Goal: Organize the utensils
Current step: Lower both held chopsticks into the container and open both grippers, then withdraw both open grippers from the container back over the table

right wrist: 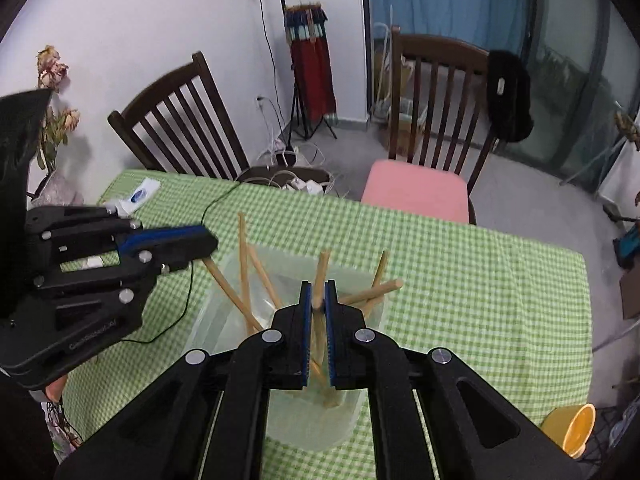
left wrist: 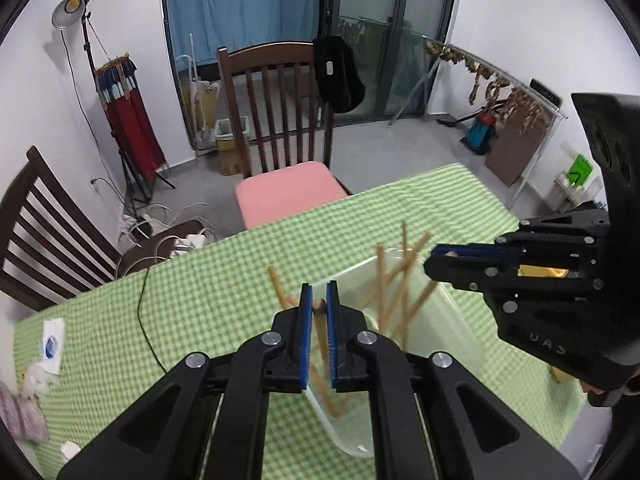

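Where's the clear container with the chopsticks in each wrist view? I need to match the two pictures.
Left wrist view: the clear container sits low and right of centre, behind the left gripper.
Right wrist view: it sits low at centre, behind the right gripper.
Shared landmark: the chair with the pink seat, beyond the table's far edge.

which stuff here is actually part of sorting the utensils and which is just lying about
Part of the job:
- clear plastic container
- loose wooden chopsticks standing in it
- wooden chopstick in the left gripper
- wooden chopstick in the right gripper

Lying about:
- white tissue packet
- yellow bowl
- thin black cable
- dried flowers
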